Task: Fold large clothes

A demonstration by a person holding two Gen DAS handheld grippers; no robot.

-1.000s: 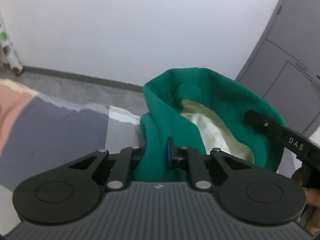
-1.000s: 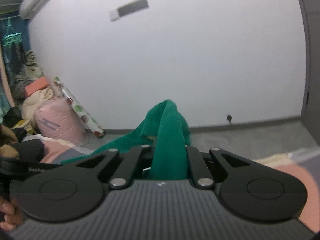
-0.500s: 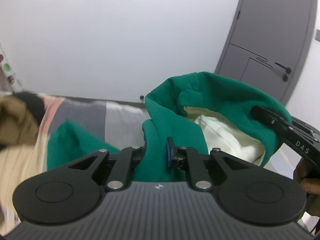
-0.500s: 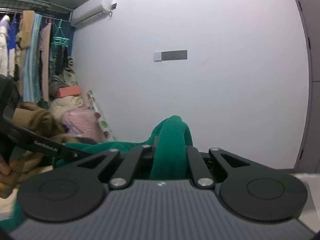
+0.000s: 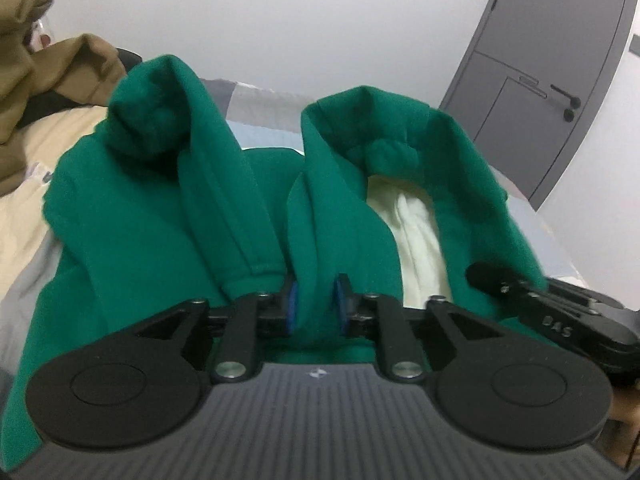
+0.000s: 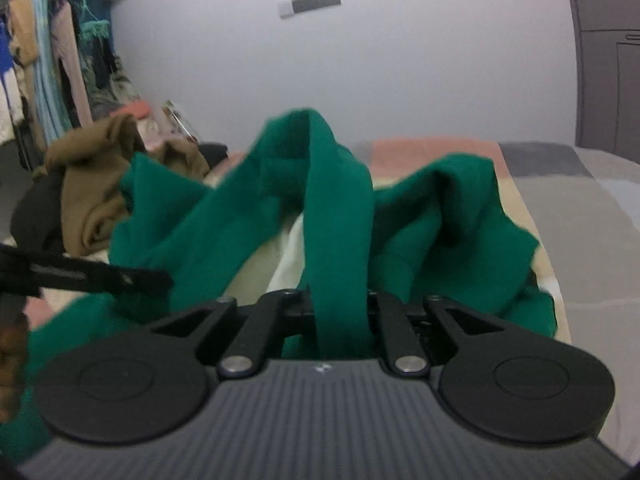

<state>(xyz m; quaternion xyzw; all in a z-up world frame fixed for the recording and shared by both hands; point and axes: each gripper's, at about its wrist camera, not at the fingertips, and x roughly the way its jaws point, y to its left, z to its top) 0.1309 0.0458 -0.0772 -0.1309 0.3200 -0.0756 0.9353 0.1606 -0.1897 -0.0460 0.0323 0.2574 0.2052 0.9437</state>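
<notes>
Pale walls enclose the room, and a grey panelled door (image 5: 548, 80) with a dark handle is seen beyond and to the right of the left jaws. Ahead of both grippers a bed (image 6: 568, 216) is spread with a cover in grey, pink and cream blocks. Beyond and to the left of the right jaws, a rail of hanging clothes (image 6: 52, 68) is seen against the wall, with a grey plate (image 6: 310, 2) mounted high above. A brown garment (image 6: 100, 188) is heaped on the bed, ahead and to the left of both sets of jaws, beside something black.

A green garment (image 5: 160, 216) with a cream lining (image 5: 416, 232) is piled directly ahead of the jaws on the bed, its folds standing up in two humps. A fold of it is seen between the blue pads (image 5: 293, 304) of the left gripper (image 5: 315, 306), whose jaws have just been opening; they are parted somewhat, and whether the pads still press on the cloth cannot be told. A band of the same green cloth is looped up and over from between the jaws of the right gripper (image 6: 340, 312), which have also just been opening; the pads are hidden by the cloth, so whether it is pinched cannot be told. Each gripper's finger is seen at the edge of the other's view, lying against the green cloth.
</notes>
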